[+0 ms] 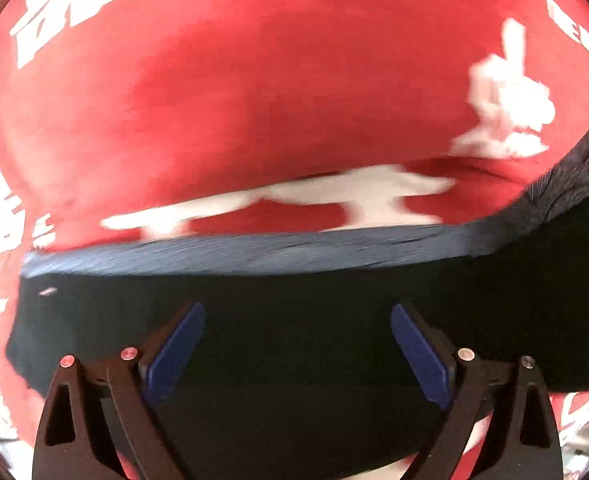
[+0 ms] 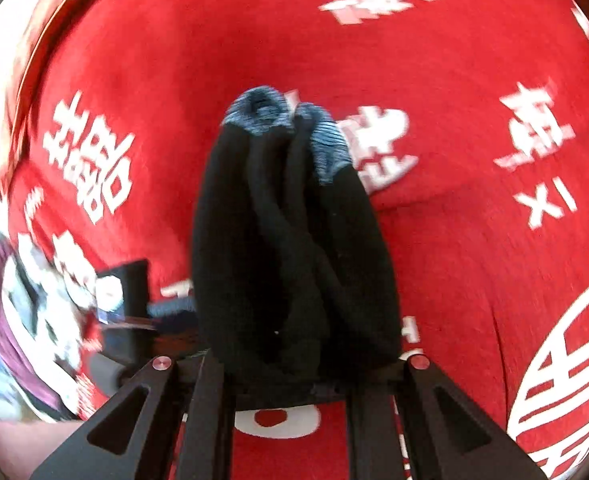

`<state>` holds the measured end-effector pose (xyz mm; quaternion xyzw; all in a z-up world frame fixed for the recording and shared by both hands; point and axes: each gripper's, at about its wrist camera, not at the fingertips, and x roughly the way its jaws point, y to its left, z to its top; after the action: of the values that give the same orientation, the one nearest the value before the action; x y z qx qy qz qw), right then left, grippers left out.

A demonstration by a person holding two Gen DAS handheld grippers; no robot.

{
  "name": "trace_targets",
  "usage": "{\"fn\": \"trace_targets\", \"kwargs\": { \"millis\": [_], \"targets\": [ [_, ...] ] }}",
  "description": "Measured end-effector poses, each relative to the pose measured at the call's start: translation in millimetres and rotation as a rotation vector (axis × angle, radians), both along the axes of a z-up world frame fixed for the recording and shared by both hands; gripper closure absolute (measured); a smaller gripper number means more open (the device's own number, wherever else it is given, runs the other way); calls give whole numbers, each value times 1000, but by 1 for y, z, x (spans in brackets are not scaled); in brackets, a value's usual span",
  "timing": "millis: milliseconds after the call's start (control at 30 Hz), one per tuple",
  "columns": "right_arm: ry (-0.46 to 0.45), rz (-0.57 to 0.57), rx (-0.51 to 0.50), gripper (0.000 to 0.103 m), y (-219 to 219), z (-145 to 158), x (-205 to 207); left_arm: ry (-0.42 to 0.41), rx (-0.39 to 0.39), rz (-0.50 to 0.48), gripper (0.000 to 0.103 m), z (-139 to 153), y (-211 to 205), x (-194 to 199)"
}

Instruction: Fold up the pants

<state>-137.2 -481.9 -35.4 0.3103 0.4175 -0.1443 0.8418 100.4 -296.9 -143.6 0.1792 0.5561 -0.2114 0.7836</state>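
The pants are black with a blue-grey ribbed band. In the left wrist view they (image 1: pixel 294 340) lie across the red cloth, the band (image 1: pixel 254 248) running along their far edge. My left gripper (image 1: pixel 297 354) is open just above the black fabric, its blue pads (image 1: pixel 174 354) apart and holding nothing. In the right wrist view a bunched part of the pants (image 2: pixel 294 260) hangs forward from my right gripper (image 2: pixel 292 364), which is shut on it; two ribbed cuffs (image 2: pixel 262 114) dangle at the far end above the cloth. The fabric hides the right fingertips.
A red cloth with white characters and logos (image 1: pixel 254 100) covers the whole work surface (image 2: pixel 474 240). At the lower left of the right wrist view the other gripper's black body (image 2: pixel 128 304) and a person's purple sleeve (image 2: pixel 2 320) show.
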Motion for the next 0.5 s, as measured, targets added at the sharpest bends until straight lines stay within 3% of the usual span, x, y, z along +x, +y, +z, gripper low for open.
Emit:
{"fn": "trace_targets", "kwargs": {
  "millis": [133,267,333,433,500],
  "targets": [
    [83,148,-87,87,78,-25,58,-9,53,107,7,6,90,21],
    [241,293,-172,78,165,-93,109,4,97,193,7,-1,169,24],
    [396,352,-305,72,206,-134,128,27,104,223,7,-2,201,25],
    [518,442,-698,65,268,-151,133,39,92,225,7,-12,197,22],
    [487,489,-723,58,291,-135,128,52,65,213,7,-7,201,22]
  ]
}}
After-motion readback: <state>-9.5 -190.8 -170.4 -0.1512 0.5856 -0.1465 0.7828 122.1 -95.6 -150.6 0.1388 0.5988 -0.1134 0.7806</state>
